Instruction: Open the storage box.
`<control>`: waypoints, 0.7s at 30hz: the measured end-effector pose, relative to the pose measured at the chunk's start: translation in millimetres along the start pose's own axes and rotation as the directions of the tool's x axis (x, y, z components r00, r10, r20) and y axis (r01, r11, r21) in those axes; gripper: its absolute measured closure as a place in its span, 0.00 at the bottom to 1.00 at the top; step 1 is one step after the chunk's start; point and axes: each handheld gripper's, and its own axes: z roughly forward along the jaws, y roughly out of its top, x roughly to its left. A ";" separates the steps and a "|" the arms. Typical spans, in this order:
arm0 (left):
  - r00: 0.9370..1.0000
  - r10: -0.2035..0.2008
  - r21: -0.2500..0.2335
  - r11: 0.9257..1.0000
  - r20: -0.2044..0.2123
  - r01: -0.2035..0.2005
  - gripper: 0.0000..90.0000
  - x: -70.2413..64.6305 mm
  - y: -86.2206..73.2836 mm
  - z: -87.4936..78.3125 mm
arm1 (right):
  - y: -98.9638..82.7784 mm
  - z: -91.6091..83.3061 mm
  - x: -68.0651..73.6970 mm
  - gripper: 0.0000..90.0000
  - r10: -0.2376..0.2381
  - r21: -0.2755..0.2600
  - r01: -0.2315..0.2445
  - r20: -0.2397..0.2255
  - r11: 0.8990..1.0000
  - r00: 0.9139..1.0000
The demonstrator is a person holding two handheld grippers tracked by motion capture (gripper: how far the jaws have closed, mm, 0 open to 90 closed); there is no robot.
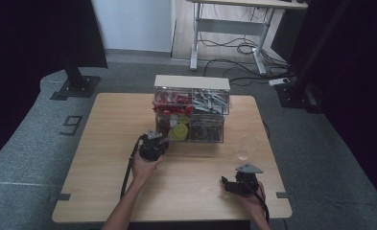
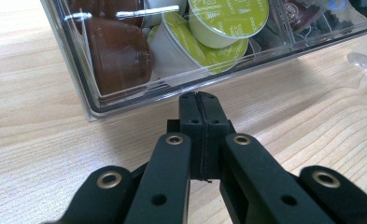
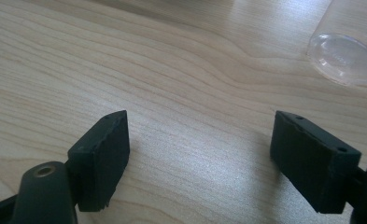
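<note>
Light wooden table (image 1: 104, 158): left gripper (image 2: 201, 100), jaws together and empty, faces clear plastic drawer organiser (image 1: 192, 108); right gripper (image 3: 200, 140), jaws apart, near clear plastic cup (image 3: 347, 51).

1. We saw a light wooden table (image 1: 104, 158) standing on grey carpet (image 1: 28, 143).
2. We found a clear drawer box (image 1: 192, 109) of capsules resting at its far middle.
3. We noted a clear glass (image 1: 244, 146) standing on the table, right of the box and apart from it.
</note>
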 end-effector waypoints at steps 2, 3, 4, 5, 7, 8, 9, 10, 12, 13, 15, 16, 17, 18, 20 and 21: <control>1.000 0.003 -0.005 1.000 0.003 -0.003 1.00 0.2 0.1 -1.1 | 0.0 0.0 0.0 0.23 0.000 0.000 0.000 0.000 1.000 1.000; 1.000 0.001 -0.011 1.000 0.007 -0.001 1.00 0.2 0.4 -2.3 | 0.0 -0.1 -0.1 0.23 0.000 0.001 0.000 0.000 1.000 1.000; 1.000 0.001 -0.024 1.000 -0.002 -0.001 1.00 0.2 1.2 -4.0 | 0.0 0.0 0.0 0.23 0.000 0.000 0.000 0.000 1.000 1.000; 1.000 0.001 -0.024 1.000 -0.002 -0.001 1.00 0.2 1.2 -4.0 | 0.0 0.0 0.0 0.23 0.000 0.000 0.000 0.000 1.000 1.000; 1.000 -0.004 -0.036 0.999 -0.004 0.004 1.00 0.4 3.9 -7.2 | 0.0 0.0 0.0 0.23 0.000 0.000 0.000 0.000 1.000 1.000; 1.000 -0.001 -0.036 0.999 -0.006 0.001 1.00 0.3 4.6 -7.8 | 0.0 0.0 0.0 0.23 0.000 0.000 0.000 0.001 1.000 1.000; 1.000 0.001 -0.037 0.999 -0.006 -0.001 1.00 0.1 5.3 -8.4 | 0.0 0.0 -0.1 0.23 -0.001 -0.001 0.001 0.001 1.000 1.000; 1.000 0.001 -0.030 1.000 0.002 -0.001 1.00 -1.1 5.2 -8.7 | 0.0 0.0 0.0 0.23 0.000 0.000 0.000 0.001 1.000 1.000; 1.000 0.006 -0.025 1.000 0.006 -0.006 1.00 -3.1 4.2 -8.2 | 0.0 -0.1 0.0 0.23 -0.001 0.001 0.001 0.001 1.000 1.000; 1.000 0.010 -0.023 1.000 0.007 -0.009 1.00 -4.8 3.2 -7.1 | 0.0 0.0 0.0 0.23 0.000 0.000 0.000 0.000 1.000 1.000; 1.000 0.008 -0.005 1.000 0.015 -0.008 1.00 -6.4 1.2 -2.0 | 0.0 0.0 0.0 0.23 0.000 0.000 0.000 0.001 1.000 1.000; 1.000 0.008 -0.005 1.000 0.015 -0.008 1.00 -6.4 1.2 -2.0 | 0.0 0.0 0.0 0.23 0.000 0.000 0.000 0.001 1.000 1.000; 1.000 0.006 0.004 1.000 0.018 -0.006 1.00 -6.3 0.6 0.8 | 0.0 0.0 0.0 0.23 0.000 0.000 0.000 0.001 1.000 1.000; 1.000 0.008 0.013 1.000 0.019 -0.008 1.00 -5.9 0.4 2.3 | 0.0 0.0 0.0 0.23 0.000 0.000 0.000 0.001 1.000 1.000; 1.000 0.000 0.017 1.000 0.013 0.000 1.00 -4.0 0.5 5.8 | 0.0 -0.1 -0.1 0.23 0.000 0.001 0.000 0.001 1.000 1.000; 1.000 0.000 0.017 1.000 0.013 0.000 1.00 -4.0 0.5 5.8 | 0.0 -0.1 -0.1 0.23 0.000 0.001 0.000 0.001 1.000 1.000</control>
